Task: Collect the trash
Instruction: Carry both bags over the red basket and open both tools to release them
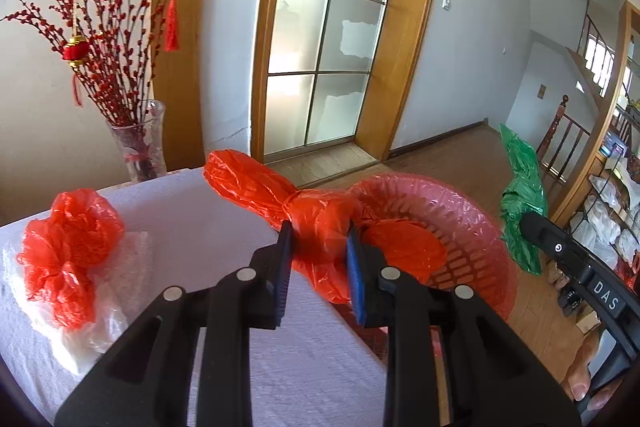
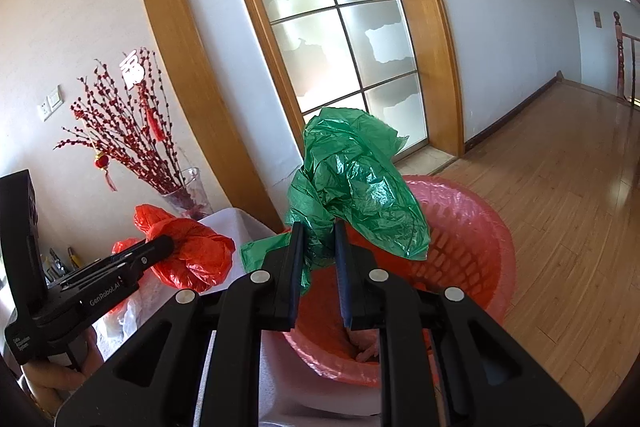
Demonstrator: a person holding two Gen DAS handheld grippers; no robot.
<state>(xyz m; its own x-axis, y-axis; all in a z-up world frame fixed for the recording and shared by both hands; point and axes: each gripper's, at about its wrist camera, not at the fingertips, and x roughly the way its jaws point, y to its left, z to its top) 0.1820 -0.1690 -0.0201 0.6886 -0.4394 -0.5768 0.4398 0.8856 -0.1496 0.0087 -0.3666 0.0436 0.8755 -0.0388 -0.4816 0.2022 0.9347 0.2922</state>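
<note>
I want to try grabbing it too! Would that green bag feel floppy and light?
Probably floppy: the green bag droops and crinkles around the right claw. Likely light, since thin, shiny film bunches up above the pink basket. Maybe slippery.

Red bag (image 1: 316, 227), green bag (image 2: 356, 183), pink basket (image 2: 472, 227).

Two red bags (image 1: 304, 215) (image 1: 68, 251), one green bag (image 2: 356, 183) and one clear bag (image 1: 108, 307) surround one pink basket (image 2: 472, 227); one vase (image 1: 140, 143) behind.

We observe a white cloth-covered surface (image 1: 224, 227). On it lie a crumpled red bag (image 1: 68, 255) atop clear plastic film (image 1: 104, 315), and a glass vase (image 1: 142, 143) at the far edge.
</note>
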